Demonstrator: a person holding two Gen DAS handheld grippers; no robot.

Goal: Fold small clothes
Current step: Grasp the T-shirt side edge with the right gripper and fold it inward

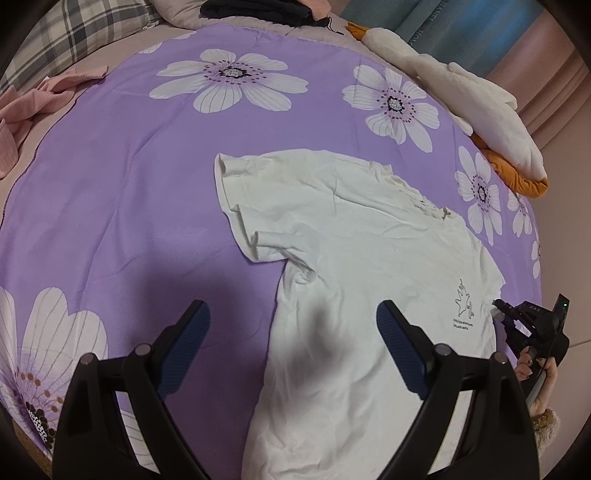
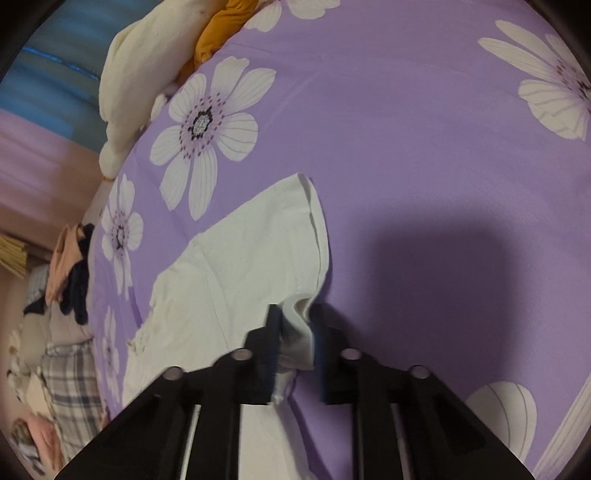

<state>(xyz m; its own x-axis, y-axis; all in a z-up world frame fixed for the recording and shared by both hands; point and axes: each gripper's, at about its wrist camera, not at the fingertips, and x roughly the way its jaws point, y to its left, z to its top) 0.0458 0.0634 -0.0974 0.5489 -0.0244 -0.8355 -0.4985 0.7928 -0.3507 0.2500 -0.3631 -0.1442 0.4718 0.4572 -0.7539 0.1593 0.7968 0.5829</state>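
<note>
The white shirt (image 1: 362,280) lies flat on the purple flowered quilt (image 1: 129,192) of the bed, toward its right side. Its hem end is cut off by the bottom of the left wrist view, and its right sleeve is mostly hidden there behind the right tool (image 1: 496,308). The long axis runs from the near edge toward the far right corner, collar (image 1: 424,199) away, left sleeve (image 1: 240,192) spread out to the left. A small printed figure on the chest is too fine to read.

The right tool (image 2: 295,325) is clamped on a fold of the right sleeve (image 2: 280,229). The left tool (image 1: 291,314) hangs above the shirt's left side, fingers wide apart, holding nothing.

A white and orange plush (image 1: 491,122) lies along the far right edge; pink cloth (image 1: 33,107) sits at the left edge, dark clothes (image 1: 258,11) at the far end.
</note>
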